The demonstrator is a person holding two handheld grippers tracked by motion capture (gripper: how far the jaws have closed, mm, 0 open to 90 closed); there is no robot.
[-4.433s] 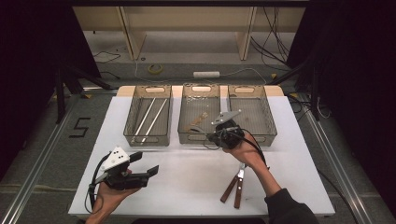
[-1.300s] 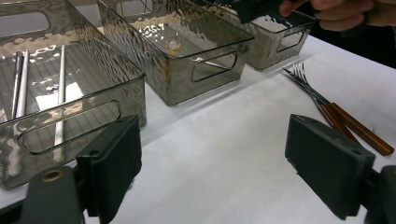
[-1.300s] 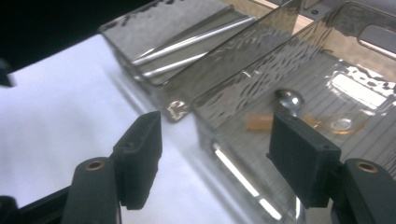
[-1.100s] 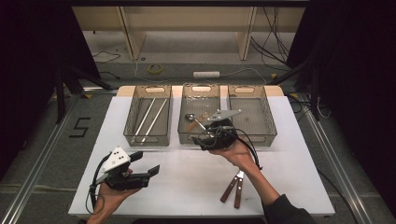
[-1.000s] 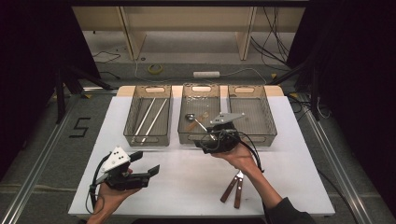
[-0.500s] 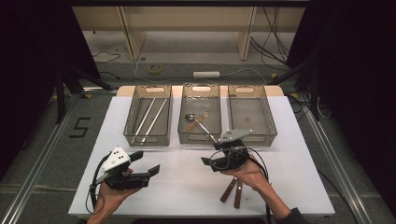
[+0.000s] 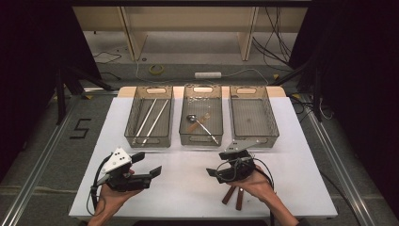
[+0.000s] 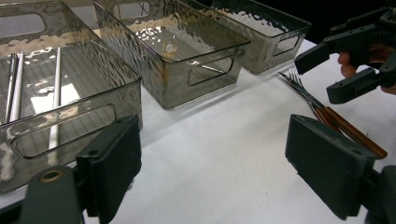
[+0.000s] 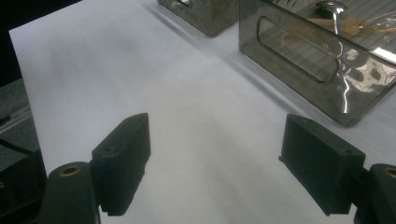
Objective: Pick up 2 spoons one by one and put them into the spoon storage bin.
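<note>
My left gripper (image 7: 148, 165) (image 8: 212, 163) hovers open and empty over the table's front left. My right gripper (image 7: 216, 165) (image 9: 215, 158) is open low over the front right, and its jaws have just been opening with nothing but bare white table between them. Its black jaws (image 8: 350, 60) also appear far right in the left gripper view. A metal spoon (image 7: 202, 126) (image 9: 332, 8) lies in the middle bin (image 7: 201, 139) (image 9: 299, 65). Two wooden-handled forks (image 7: 234, 195) (image 8: 345, 128) lie on the table under the right hand.
Three smoky clear bins stand in a row at the back of the white table (image 7: 188, 188). The left bin (image 7: 147, 140) (image 8: 60, 135) holds two long metal rods (image 7: 151, 117). The right bin (image 7: 254, 137) looks empty.
The right gripper has drawn back from the middle bin toward the front edge and sunk lower, leaving the spoon in that bin. The left gripper has kept still.
</note>
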